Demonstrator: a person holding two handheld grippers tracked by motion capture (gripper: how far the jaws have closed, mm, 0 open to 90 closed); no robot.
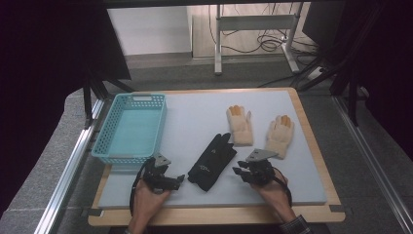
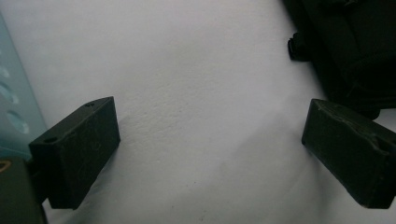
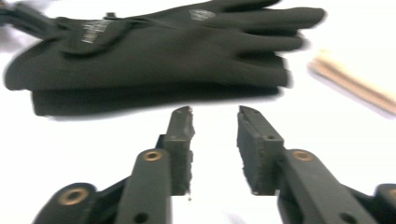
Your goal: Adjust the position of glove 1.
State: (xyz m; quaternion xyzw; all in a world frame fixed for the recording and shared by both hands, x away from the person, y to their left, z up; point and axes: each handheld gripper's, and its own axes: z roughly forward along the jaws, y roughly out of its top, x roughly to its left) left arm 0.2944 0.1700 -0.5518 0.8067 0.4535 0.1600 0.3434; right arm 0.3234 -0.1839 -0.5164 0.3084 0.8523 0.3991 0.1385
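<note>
Gloves are the work here, and the black glove pair point(image 1: 212, 162) is the item both tools flank; going from biggest down: the grey table mat point(image 1: 195, 122) carries everything; the light-blue basket point(image 1: 130, 127) stands at its left side with nothing showing inside it; the black pair lies stacked near the front middle, between the two tools and touched by neither; two cream gloves point(image 1: 239, 125) lie apart from each other beyond it, toward the right. The left gripper point(image 1: 176, 180) rests low on the mat with its jaws spread wide and nothing between them, the black pair just off to its right; the right gripper point(image 3: 215, 126) points at the pair's edge, jaws parted a modest way and likewise holding nothing. My judgement: this is the approach step, before any grasp; the next move calls for one tool to advance until a jaw slides under the pair's edge, close firmly on both layers, then lift toward the basket.
</note>
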